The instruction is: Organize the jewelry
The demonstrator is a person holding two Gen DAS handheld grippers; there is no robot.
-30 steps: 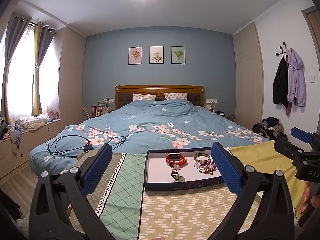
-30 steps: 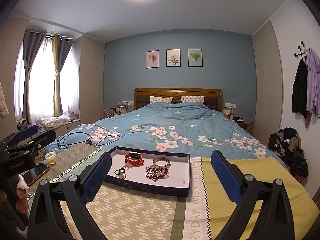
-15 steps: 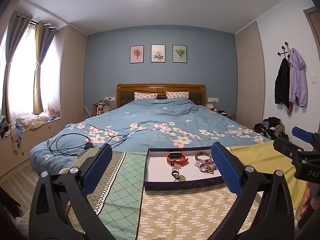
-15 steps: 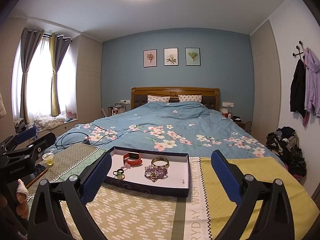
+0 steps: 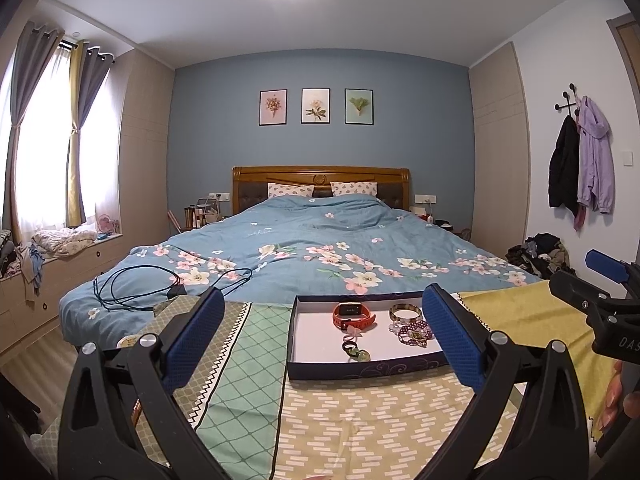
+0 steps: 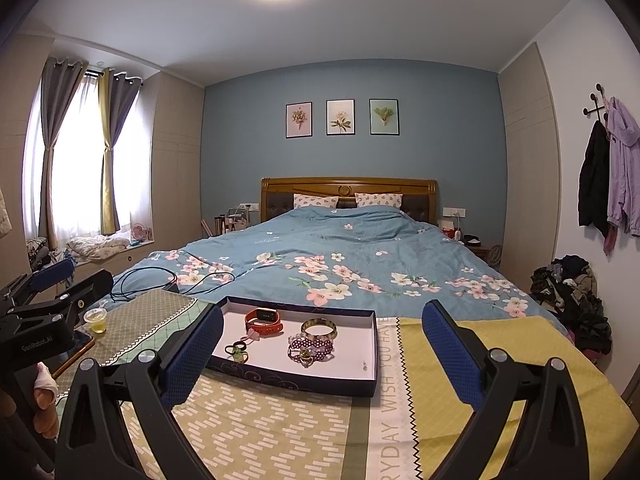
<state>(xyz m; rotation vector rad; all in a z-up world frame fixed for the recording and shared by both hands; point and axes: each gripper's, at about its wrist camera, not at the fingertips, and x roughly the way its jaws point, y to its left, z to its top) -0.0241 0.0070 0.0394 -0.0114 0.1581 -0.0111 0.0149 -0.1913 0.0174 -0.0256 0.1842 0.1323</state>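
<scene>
A shallow dark-blue tray (image 5: 360,371) (image 6: 288,380) with a white floor lies on the patterned cloth ahead of both grippers. In it are an orange watch (image 5: 354,315) (image 6: 264,322), a gold bangle (image 5: 405,313) (image 6: 319,328), a purple beaded bracelet (image 5: 416,332) (image 6: 310,350), a pink flower piece (image 5: 354,331) (image 6: 251,334) and a green-and-black ring piece (image 5: 356,351) (image 6: 237,352). My left gripper (image 5: 323,340) is open, short of the tray, nothing between its fingers. My right gripper (image 6: 322,354) is open too, also empty, above the cloth near the tray's front edge.
The cloth (image 6: 480,360) covers a table at the foot of a bed with a blue floral duvet (image 6: 340,256). A small cup of yellow liquid (image 6: 96,319) and a phone (image 6: 78,344) sit at the left. A black cable (image 5: 136,286) lies on the bed. Clothes are piled (image 6: 572,296) at the right wall.
Both views have shifted slightly, the tray drifting a little to the right in the left wrist view and left in the right wrist view. Both grippers stay open. The jewelry has not moved.
</scene>
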